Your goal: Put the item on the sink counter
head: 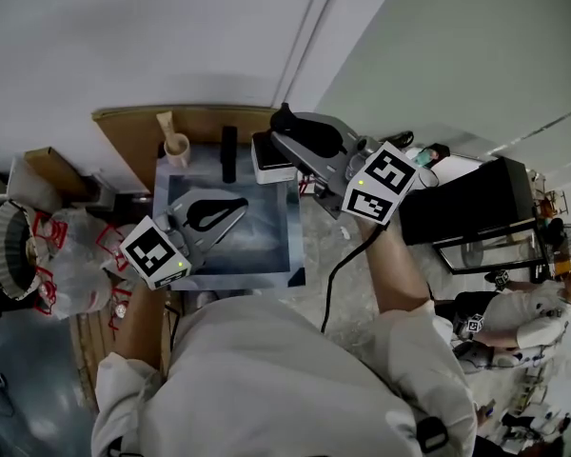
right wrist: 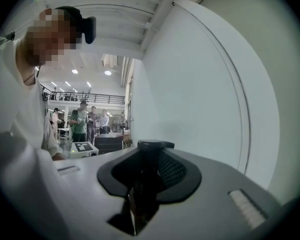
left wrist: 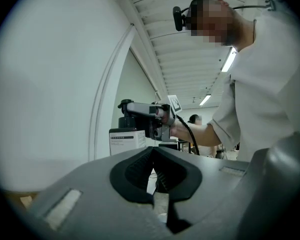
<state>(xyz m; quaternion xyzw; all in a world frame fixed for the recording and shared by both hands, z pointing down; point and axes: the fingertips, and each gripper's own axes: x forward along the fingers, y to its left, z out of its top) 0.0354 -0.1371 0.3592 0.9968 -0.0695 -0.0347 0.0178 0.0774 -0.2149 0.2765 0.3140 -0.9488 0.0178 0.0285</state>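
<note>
The left gripper (head: 238,208) is closed on nothing (idle over the basin). The right gripper (head: 284,122) pinches the dark cap of the white-labelled bottle (head: 269,163), which hangs just below its fingers at the back corner of the sink counter (head: 292,236). Placing seems to be in hand. Next it should lower the bottle until it stands, then let go.
</note>
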